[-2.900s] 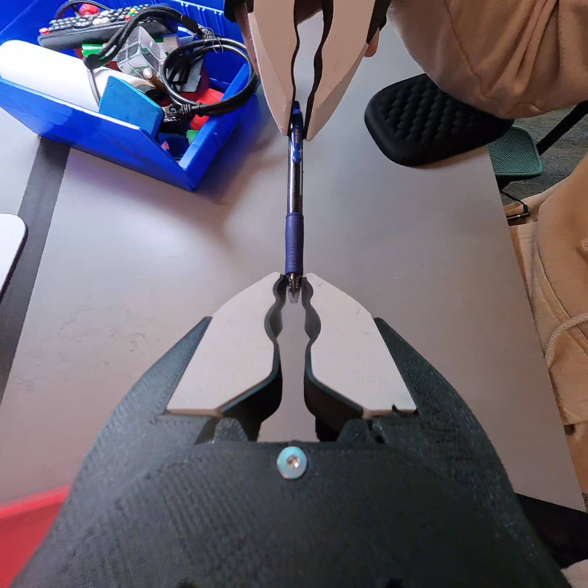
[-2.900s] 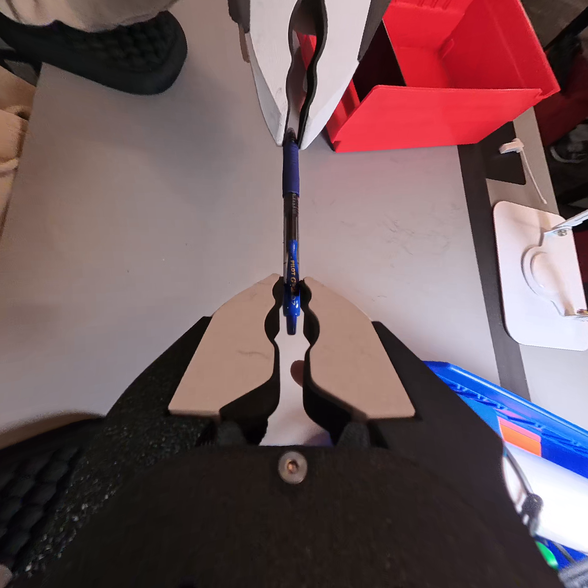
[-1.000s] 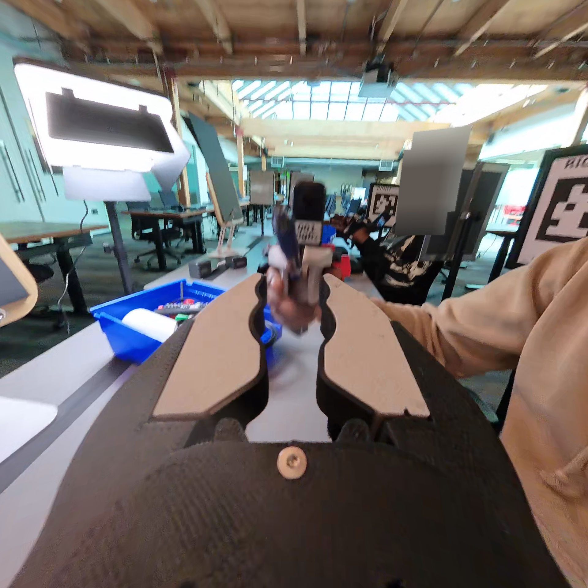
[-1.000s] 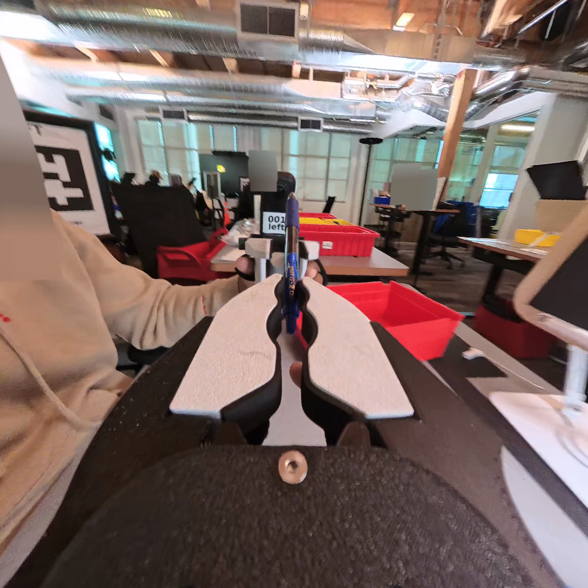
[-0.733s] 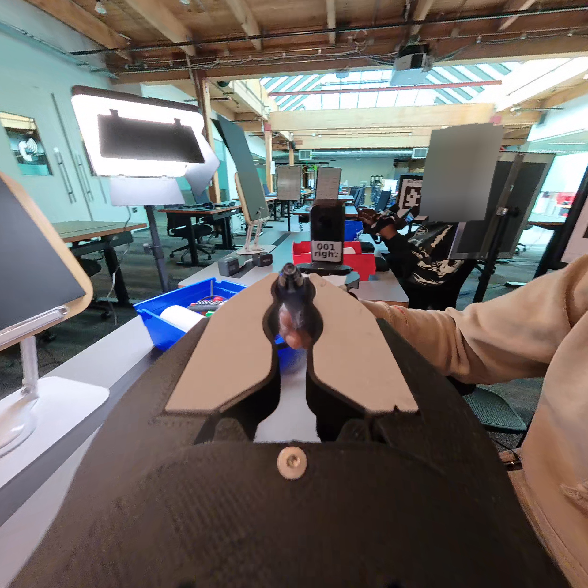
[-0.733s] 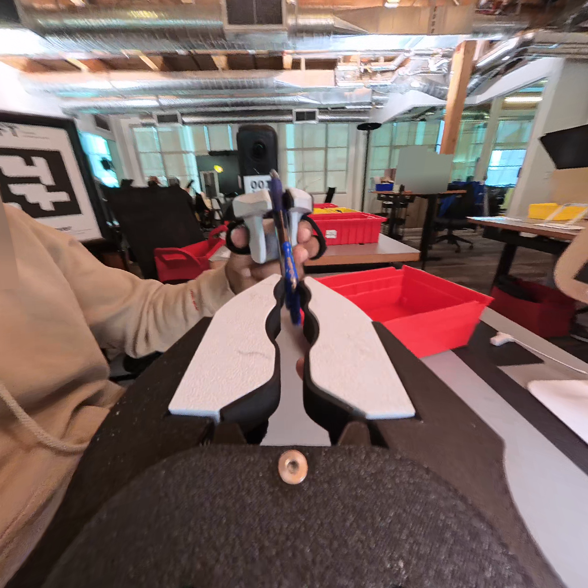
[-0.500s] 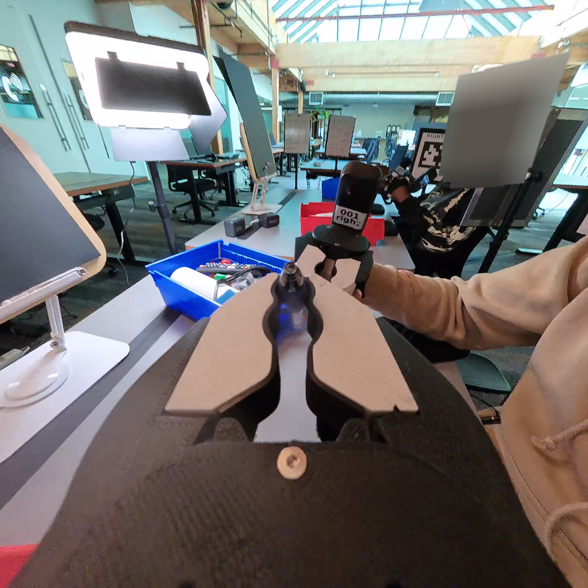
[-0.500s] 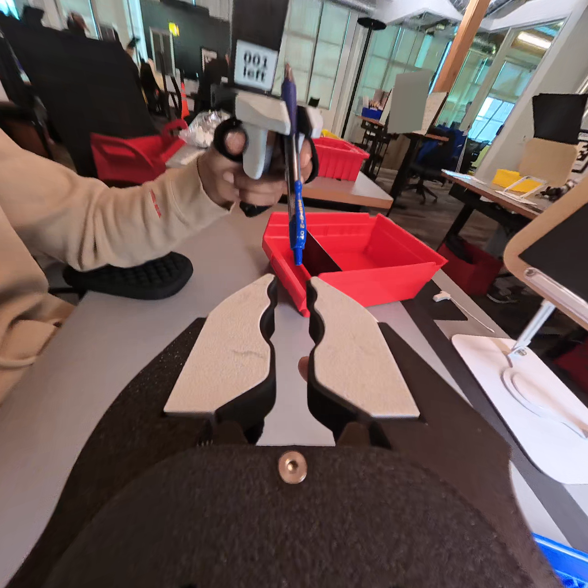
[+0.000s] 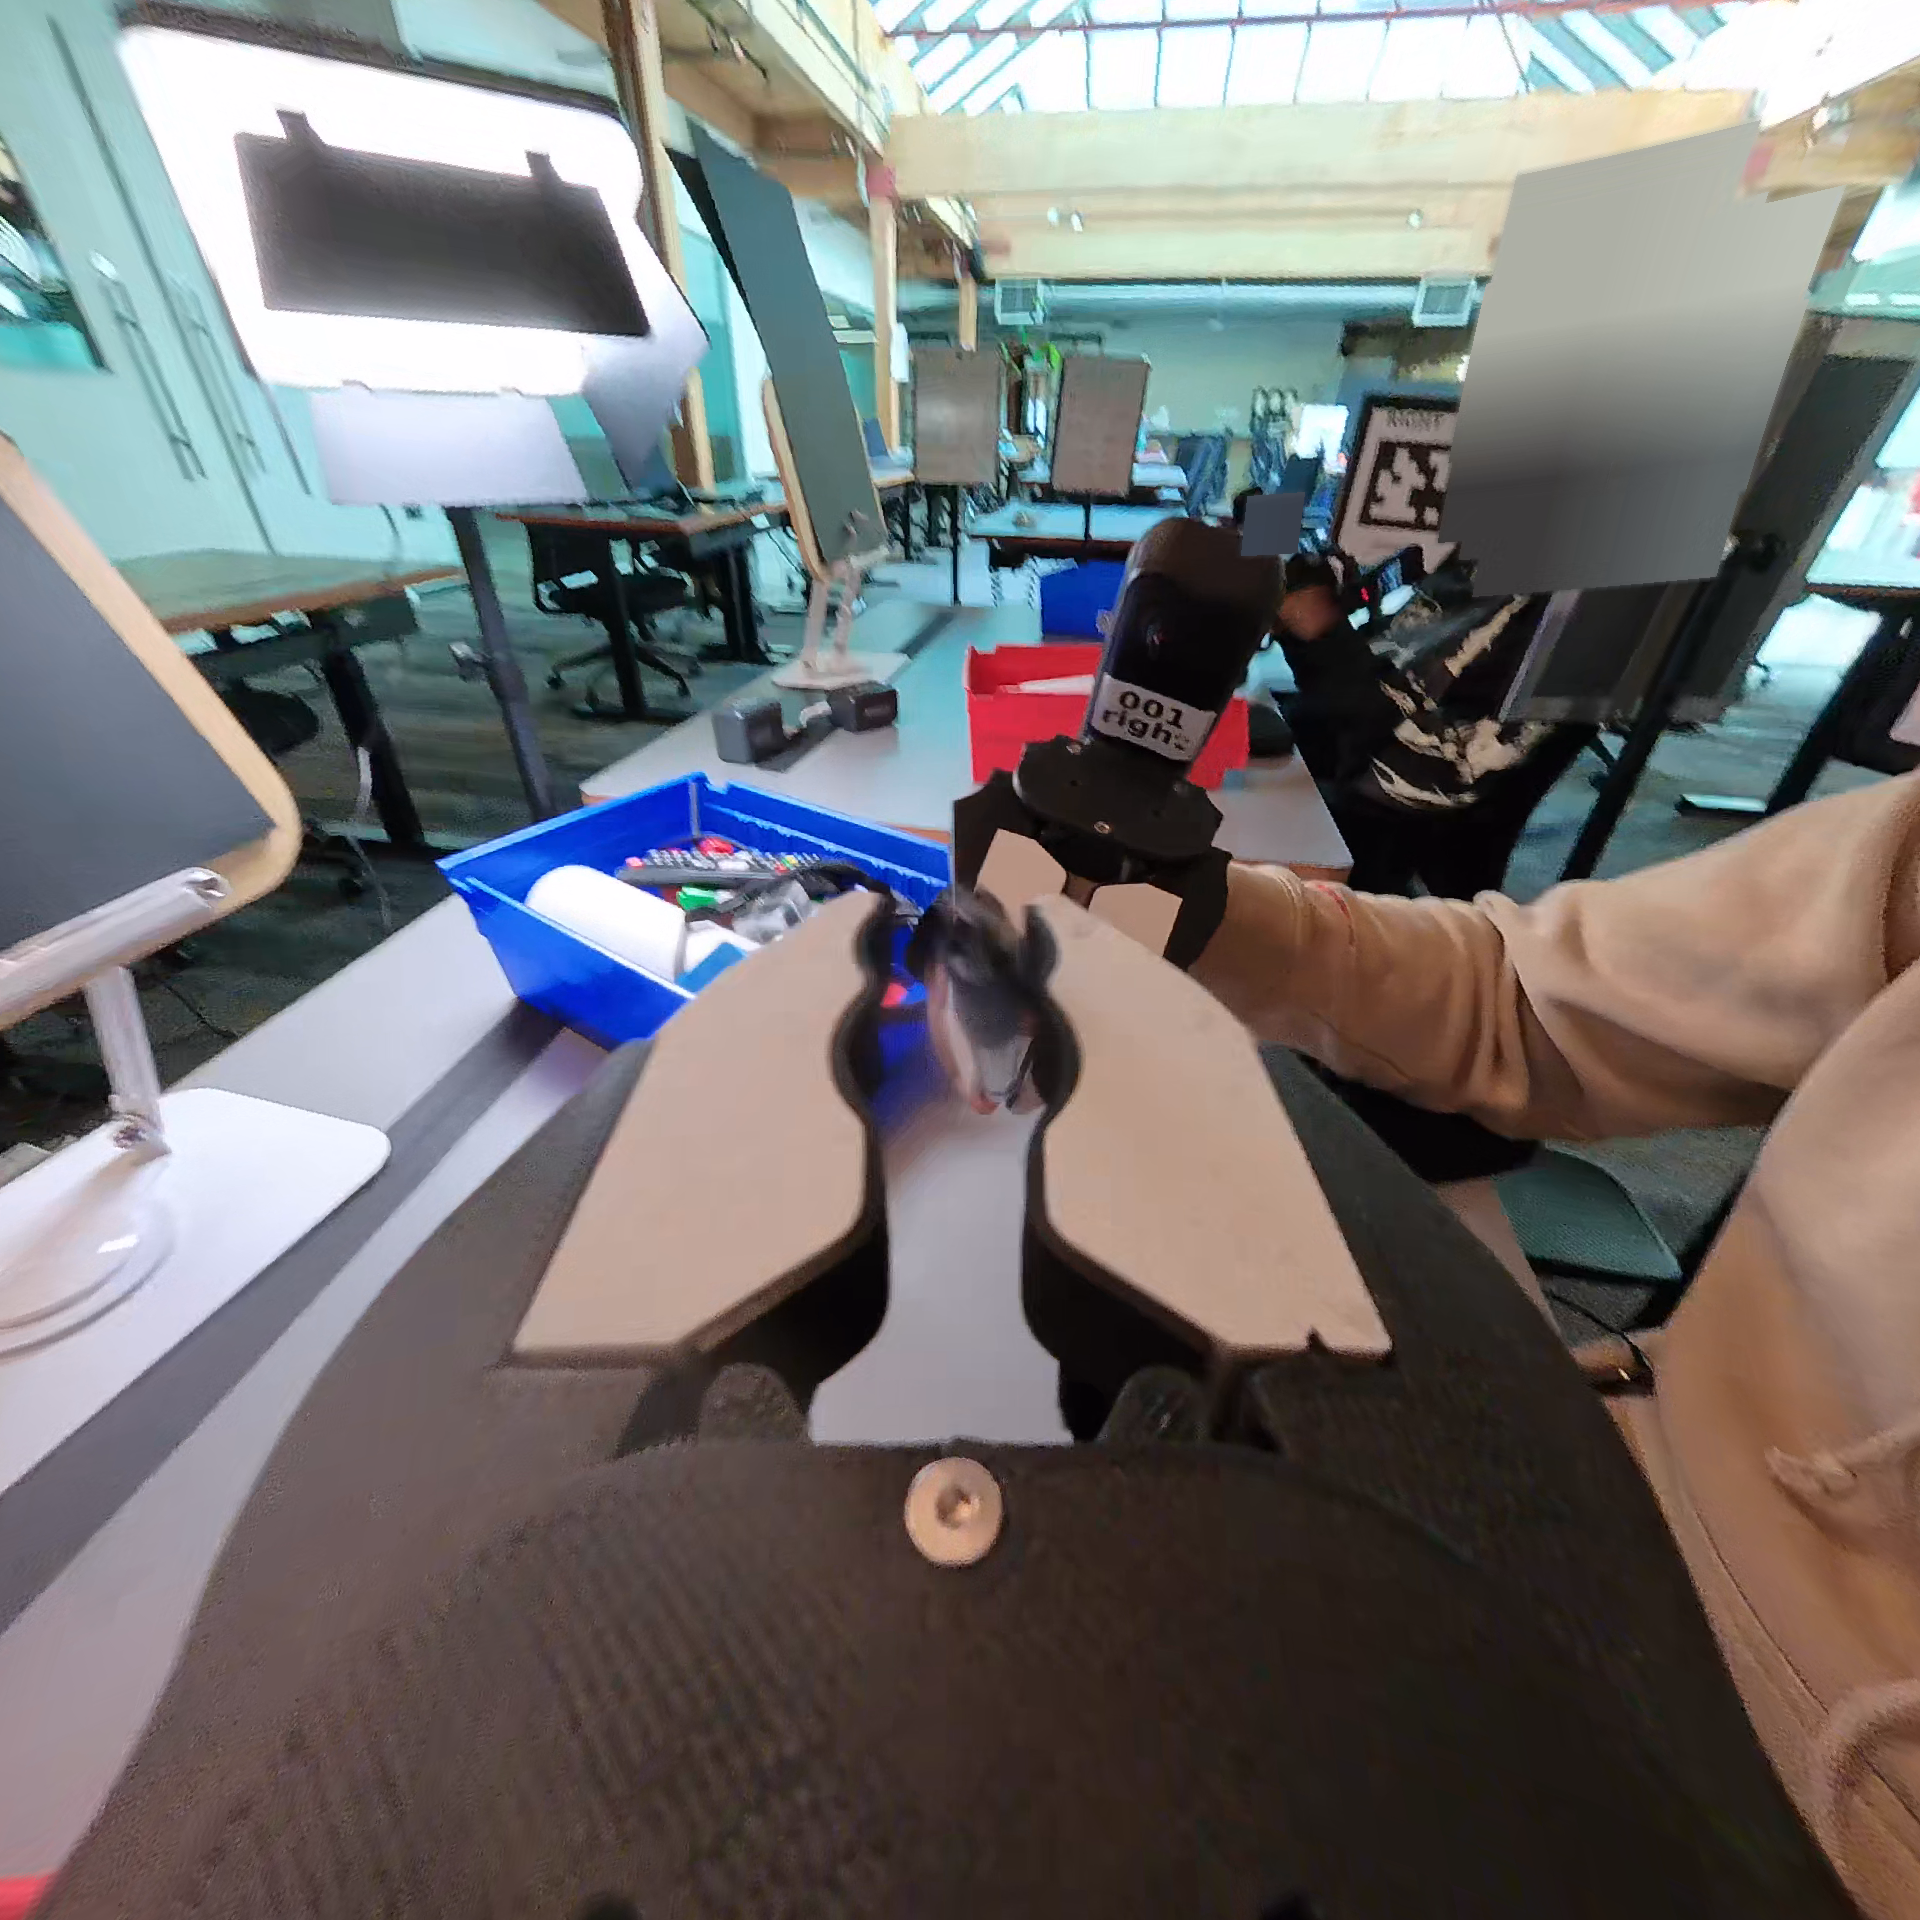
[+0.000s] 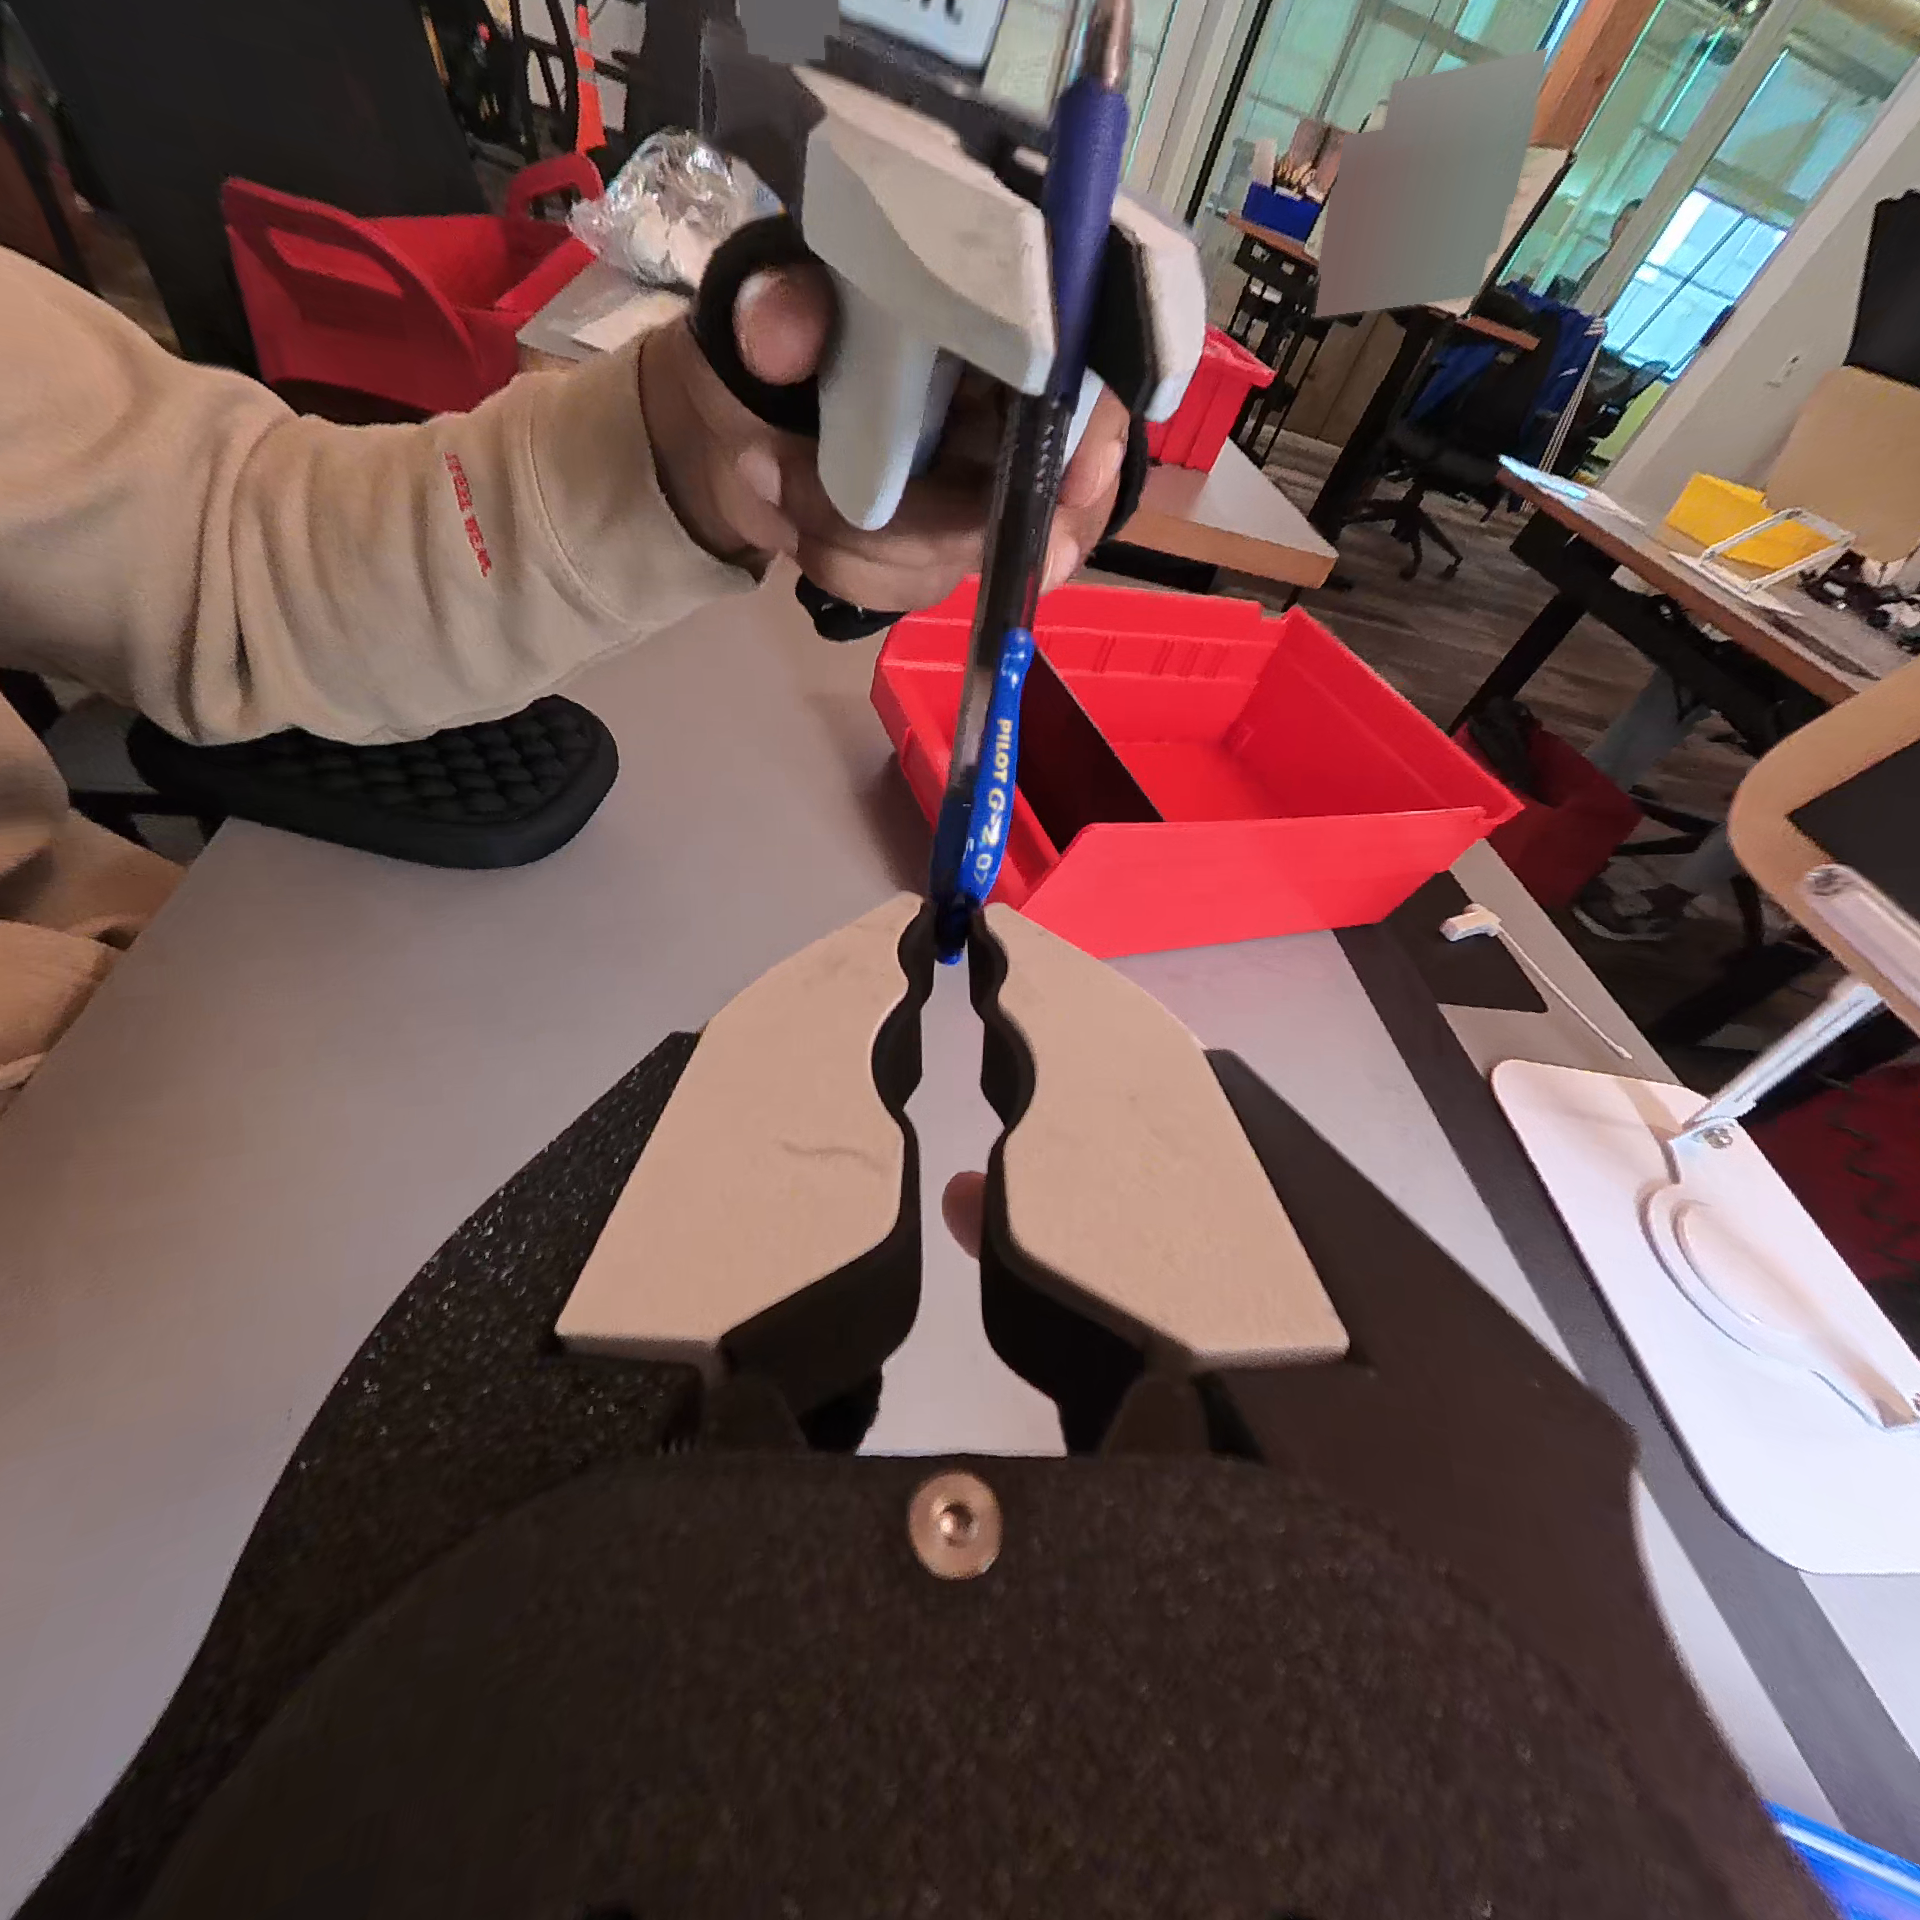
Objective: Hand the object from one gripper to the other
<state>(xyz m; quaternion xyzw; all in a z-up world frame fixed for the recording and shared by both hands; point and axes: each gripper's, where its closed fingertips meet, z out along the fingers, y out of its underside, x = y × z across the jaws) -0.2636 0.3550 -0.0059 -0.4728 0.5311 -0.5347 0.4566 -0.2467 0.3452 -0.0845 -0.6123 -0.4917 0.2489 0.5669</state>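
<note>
A blue pen [image 10: 987,748] hangs upright between the two grippers above the grey table [image 10: 468,1039]. My right gripper [image 10: 951,920] is pinched on the pen's lower clip end with its fingertips. My left gripper [image 10: 1081,239] is above, with the pen's dark blue grip between its fingers. In the left wrist view the left gripper [image 9: 958,920] has its jaws parted a little wider than the pen [image 9: 977,1018], which looks blurred and leans on the right finger. The right gripper [image 9: 1075,899] shows just beyond, its tips hidden.
An open red bin [image 10: 1247,862] stands on the table behind the pen. A blue bin [image 9: 582,966] of mixed items is to the left in the left wrist view. A white stand base [image 10: 1662,1247] and a black padded chair arm [image 10: 395,779] flank the table. About 9 centimetres separates my left fingertips from my right.
The right gripper, open and clear of the pen half a second ago, has closed on its clip end. The left gripper's jaws have widened and the pen has tilted in them.
</note>
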